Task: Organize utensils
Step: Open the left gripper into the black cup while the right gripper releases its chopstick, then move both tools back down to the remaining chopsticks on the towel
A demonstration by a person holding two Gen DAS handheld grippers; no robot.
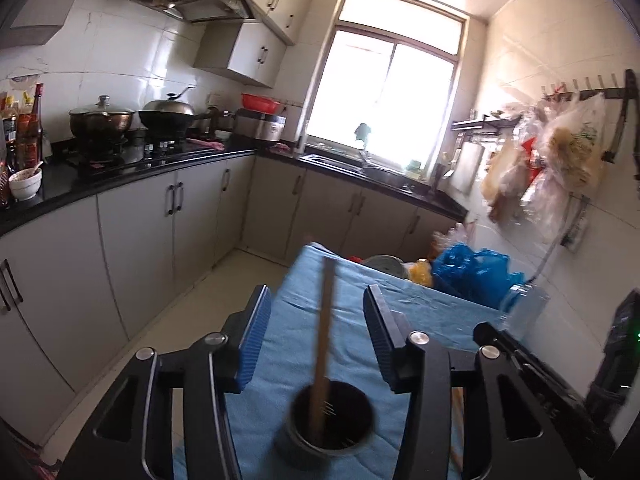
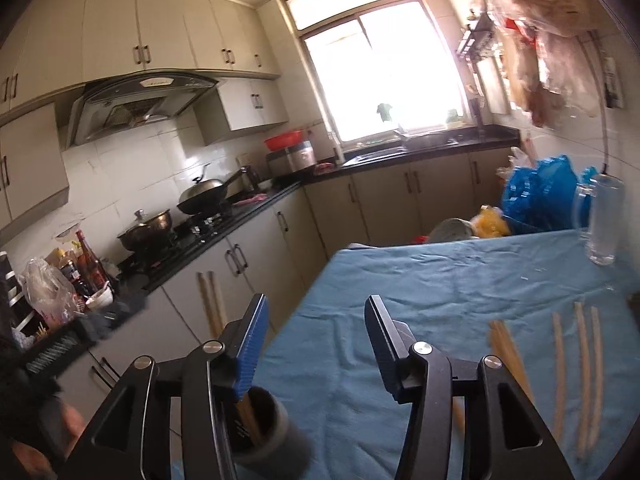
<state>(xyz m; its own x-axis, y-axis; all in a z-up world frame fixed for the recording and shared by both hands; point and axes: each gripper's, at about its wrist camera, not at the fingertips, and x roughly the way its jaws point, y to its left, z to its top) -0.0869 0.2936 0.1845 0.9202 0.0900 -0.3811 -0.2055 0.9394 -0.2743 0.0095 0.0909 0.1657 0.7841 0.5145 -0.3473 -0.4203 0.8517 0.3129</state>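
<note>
Left claw: the left claw (image 1: 316, 336) stands open, nothing pressed between its blue pads; below it sits the dark holder cup (image 1: 331, 420) with a chopstick (image 1: 325, 340) standing in it, leaning toward 12 o'clock.
Right claw: the right claw (image 2: 316, 340) is also open and empty; the same cup (image 2: 262, 426) shows at its 7 o'clock.
Step in hand: by my reading, one chopstick is in the cup and more are to be fetched.
Next move: likely reaching for the loose chopsticks (image 2: 576, 376) lying at 3 o'clock of the right claw, then closing squarely on one thin stick.
Table: a blue cloth (image 2: 420, 292) covers the table; a clear glass mug (image 2: 604, 220) stands at the far right, at 2 o'clock.
Beyond: a blue plastic bag (image 2: 540, 192) past the far edge.
Room: kitchen, black worktop (image 1: 132, 168) with pots at 10 o'clock, bright window (image 1: 384, 92) at 12 o'clock.
</note>
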